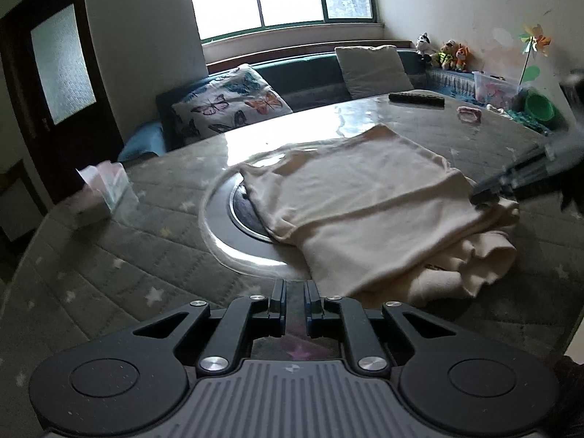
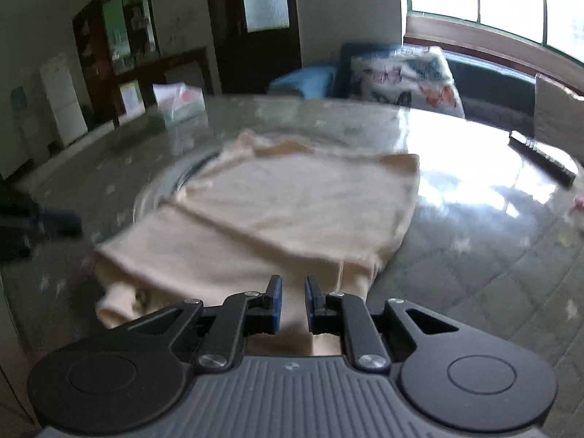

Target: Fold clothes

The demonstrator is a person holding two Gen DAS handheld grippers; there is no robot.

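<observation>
A cream garment [image 1: 368, 200] lies folded over on the round table [image 1: 120, 255], with bunched layers at its near right side. My left gripper [image 1: 295, 292] hovers low over the table just left of the garment's near corner, jaws nearly together with a narrow gap and nothing between them. My right gripper [image 2: 293, 292] hovers over the garment's [image 2: 277, 211] near edge, jaws a little apart, with cloth below them, not gripped. The right gripper also shows in the left wrist view [image 1: 485, 191] at the garment's right edge, blurred.
A tissue pack [image 1: 109, 189] sits at the table's left. A dark remote [image 1: 416, 99] and a pink item [image 1: 469, 114] lie at the far side. A round metal inset [image 1: 241, 211] lies partly under the garment. A sofa with cushions [image 1: 233, 102] stands behind.
</observation>
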